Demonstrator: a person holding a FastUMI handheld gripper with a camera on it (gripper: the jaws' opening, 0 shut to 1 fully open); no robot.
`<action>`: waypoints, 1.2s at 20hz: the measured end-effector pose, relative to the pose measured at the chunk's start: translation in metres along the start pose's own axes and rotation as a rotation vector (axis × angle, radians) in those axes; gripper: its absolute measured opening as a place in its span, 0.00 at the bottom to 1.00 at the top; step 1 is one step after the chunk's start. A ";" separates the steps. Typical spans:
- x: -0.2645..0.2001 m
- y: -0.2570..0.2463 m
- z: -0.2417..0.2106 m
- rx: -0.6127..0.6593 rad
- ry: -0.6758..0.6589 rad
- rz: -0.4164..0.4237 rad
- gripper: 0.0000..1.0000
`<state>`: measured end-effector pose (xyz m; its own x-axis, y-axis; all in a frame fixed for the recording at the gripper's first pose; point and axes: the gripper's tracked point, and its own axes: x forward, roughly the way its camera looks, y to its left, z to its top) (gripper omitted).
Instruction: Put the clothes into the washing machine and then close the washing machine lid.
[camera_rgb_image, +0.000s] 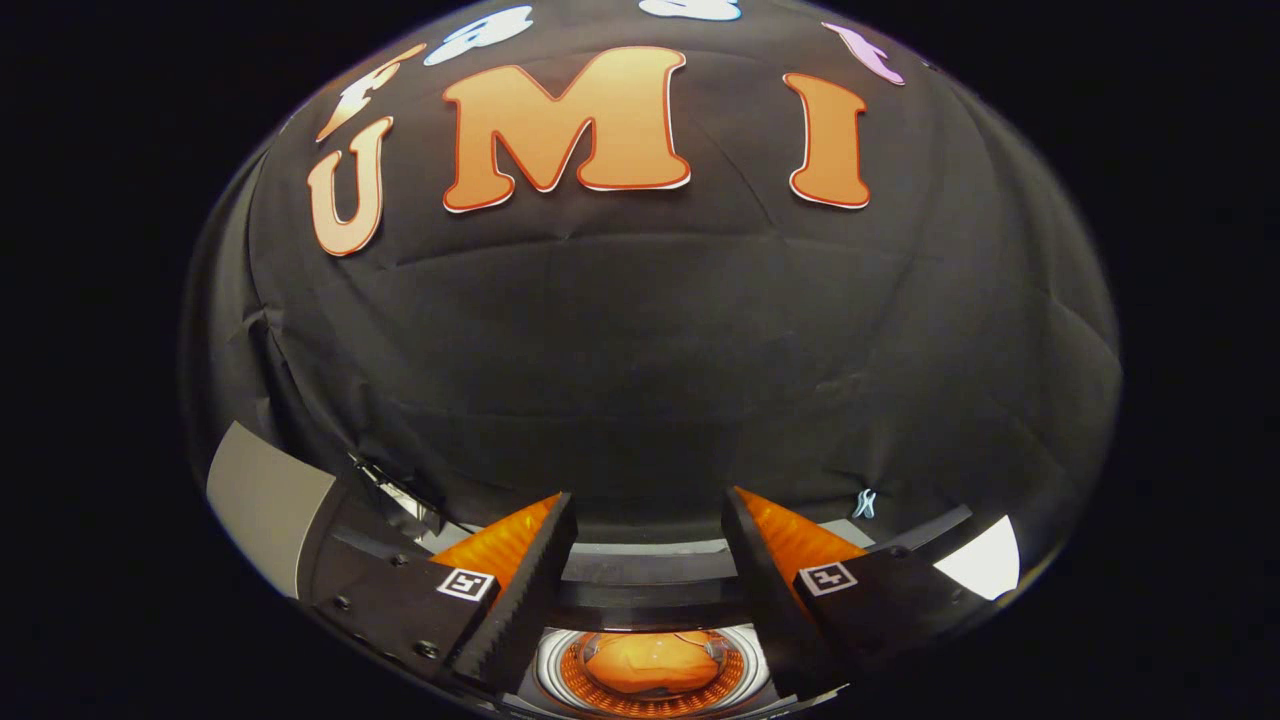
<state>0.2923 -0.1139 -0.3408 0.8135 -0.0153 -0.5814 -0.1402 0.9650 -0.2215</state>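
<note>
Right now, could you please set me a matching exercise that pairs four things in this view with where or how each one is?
Things:
1. tongs
2. orange garment
3. drum rim
4. grey panel

Places or states:
A. lying inside the drum
B. open, holding nothing
C. out to the left, beyond the left finger
D. circling the garment, low between the two fingers

Pairs: 1-B, 2-A, 3-D, 4-C

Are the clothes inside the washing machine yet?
Yes. The clothes lie down inside the washing machine's round drum, seen between the open gripper fingers, which hold nothing.
</note>
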 end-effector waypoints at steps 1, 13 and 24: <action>-0.004 0.000 -0.002 -0.001 -0.004 -0.003 0.95; -0.063 -0.003 -0.047 0.000 0.024 -0.040 0.95; -0.097 -0.012 -0.183 0.073 0.221 -0.149 0.98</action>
<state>0.1117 -0.1721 -0.4243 0.6783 -0.2072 -0.7049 0.0191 0.9640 -0.2651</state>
